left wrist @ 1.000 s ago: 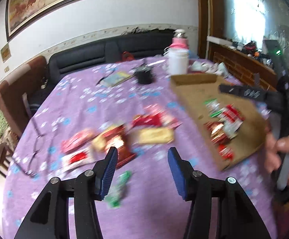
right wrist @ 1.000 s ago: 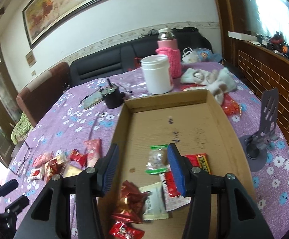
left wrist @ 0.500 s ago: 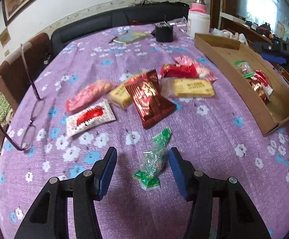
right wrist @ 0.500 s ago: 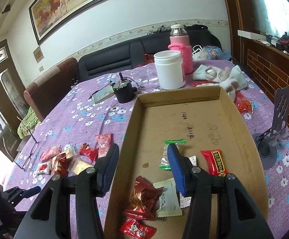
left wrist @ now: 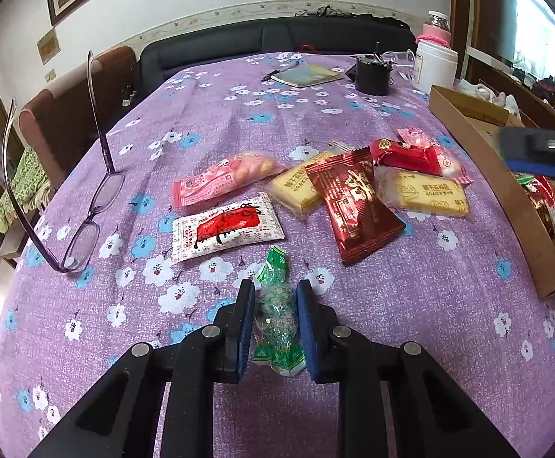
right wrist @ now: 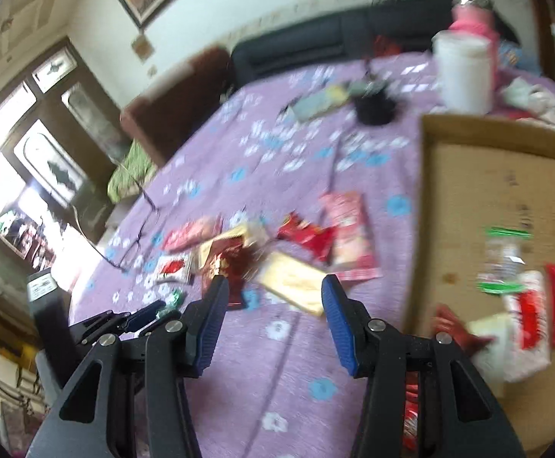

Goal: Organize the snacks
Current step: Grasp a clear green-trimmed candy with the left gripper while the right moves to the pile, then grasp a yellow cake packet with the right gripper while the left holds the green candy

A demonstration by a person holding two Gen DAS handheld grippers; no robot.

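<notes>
the left gripper (left wrist: 276, 322) is clenched on a green-wrapped candy (left wrist: 277, 315), its blue pads pressing both sides while the candy lies on the purple floral tablecloth (left wrist: 411, 324). just ahead of it sits a cluster of snack packets (left wrist: 353, 198), with eyeglasses (left wrist: 86, 225) off to its left. the right gripper (right wrist: 273, 311) hangs with its jaws apart and nothing between them, over the cloth, a cardboard tray (right wrist: 479, 191) holding snacks to its right.

Green-wrapped candy (left wrist: 276, 307), lengthwise between blue pads. Loose packets at 12 to 1 o'clock beyond it: white-red sachet (left wrist: 225, 226), dark-red pack (left wrist: 353, 204), yellow biscuits (left wrist: 428, 192). Cardboard tray (left wrist: 506, 191) at 2 o'clock.
</notes>
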